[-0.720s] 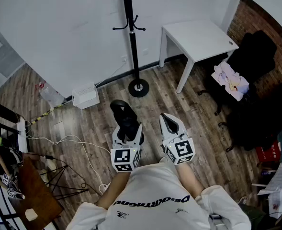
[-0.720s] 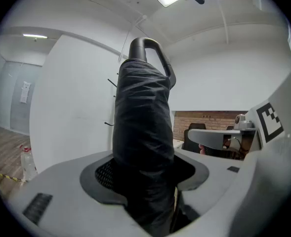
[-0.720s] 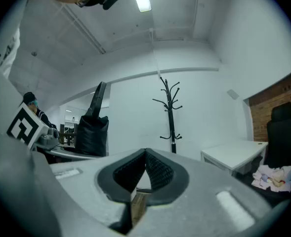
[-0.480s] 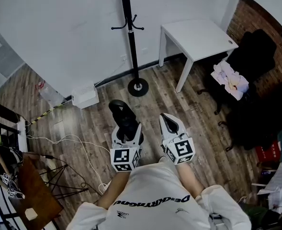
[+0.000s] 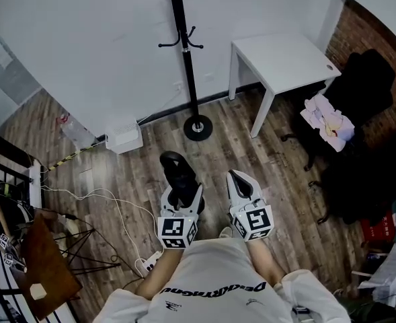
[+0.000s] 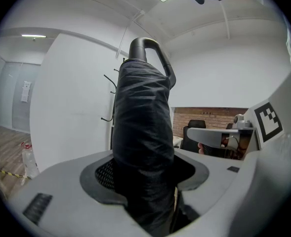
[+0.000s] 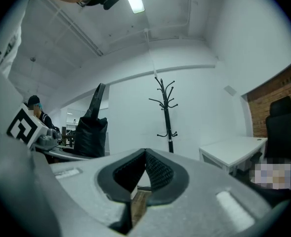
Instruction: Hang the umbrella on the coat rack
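Left tongs (image 5: 181, 195) clamp umbrella (image 5: 174, 167) — right tongs (image 5: 238, 178) closed; coat rack (image 5: 186, 66) ahead.

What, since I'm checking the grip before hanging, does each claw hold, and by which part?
The left claw grips the folded umbrella around its wrapped fabric; the right claw holds nothing.

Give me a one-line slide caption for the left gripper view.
Left gripper clamped on the folded black umbrella, hooked handle up, coat rack behind it by the white wall.
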`<state>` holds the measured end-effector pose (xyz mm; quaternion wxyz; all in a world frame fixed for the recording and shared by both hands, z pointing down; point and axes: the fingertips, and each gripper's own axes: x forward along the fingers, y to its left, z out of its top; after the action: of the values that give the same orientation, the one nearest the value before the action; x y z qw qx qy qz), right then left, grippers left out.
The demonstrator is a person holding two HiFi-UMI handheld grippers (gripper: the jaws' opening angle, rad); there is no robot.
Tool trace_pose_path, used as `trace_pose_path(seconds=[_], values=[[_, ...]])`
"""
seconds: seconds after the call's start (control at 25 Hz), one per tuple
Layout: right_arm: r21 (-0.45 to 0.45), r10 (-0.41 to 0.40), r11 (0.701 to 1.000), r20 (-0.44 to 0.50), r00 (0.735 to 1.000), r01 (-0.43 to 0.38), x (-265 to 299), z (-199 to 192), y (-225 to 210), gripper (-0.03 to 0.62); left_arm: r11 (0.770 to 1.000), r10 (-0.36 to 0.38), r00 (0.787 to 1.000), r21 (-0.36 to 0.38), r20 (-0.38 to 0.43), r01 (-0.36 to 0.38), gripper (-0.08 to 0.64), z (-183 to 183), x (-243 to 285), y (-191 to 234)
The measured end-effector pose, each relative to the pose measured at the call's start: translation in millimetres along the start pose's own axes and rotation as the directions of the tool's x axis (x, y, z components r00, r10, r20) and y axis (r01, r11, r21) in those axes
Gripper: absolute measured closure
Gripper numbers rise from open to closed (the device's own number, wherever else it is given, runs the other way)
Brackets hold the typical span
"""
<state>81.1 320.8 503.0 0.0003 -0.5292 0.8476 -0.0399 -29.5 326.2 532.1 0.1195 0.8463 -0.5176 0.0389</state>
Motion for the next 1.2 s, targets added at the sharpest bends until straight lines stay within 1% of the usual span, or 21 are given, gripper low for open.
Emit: trace_pose_path(seconds=[0.2,0.32,0.4,0.64,0.88,1.0,1.2], values=[[0.06,0.041,0.997,0.014,0.999,-0.041,-8.0,-5.2,-25.5,0.595,1.0,0.029,0.999,0.005,0.013,-0.029,0.304,-12.0,9.2,-20.3],[0.062,0.037,0.997,0.021,0.999,-0.038,-13.4,-6.4,-40.1,0.595,0.999,0.045,0.999,0.006,-0.01,-0.045,0.305,-23.0,11.0,-30.1],[0.071,0.041,0.997,0.025,0.999,-0.043,-11.8,-4.8,-45.0,0.595,0.999,0.046,0.999,0.001,-0.015,-0.046,0.304,-23.9,13.9,-32.7],[0.054,0.069,0.996,0.007,0.998,-0.07,8.8,-9.2,-51.1,0.595,0.998,0.058,0.998,-0.014,-0.011,-0.059,0.304,-23.6,36.5,-25.5],[0.017,0.078,0.997,-0.009,0.997,-0.078,54.4,-12.9,-69.6,0.595,0.999,0.046,0.999,-0.002,-0.006,-0.046,0.304,-19.6,85.5,-5.8],[0.011,0.081,0.997,-0.008,0.997,-0.081,85.5,-9.2,-83.5,0.595,0.999,0.042,0.999,-0.021,0.003,-0.042,0.304,-9.8,115.5,9.9],[0.0,0.084,0.996,-0.001,0.996,-0.084,156.1,0.5,-98.9,0.595,0.999,0.037,0.999,-0.015,0.012,-0.037,0.304,15.9,172.3,53.0]])
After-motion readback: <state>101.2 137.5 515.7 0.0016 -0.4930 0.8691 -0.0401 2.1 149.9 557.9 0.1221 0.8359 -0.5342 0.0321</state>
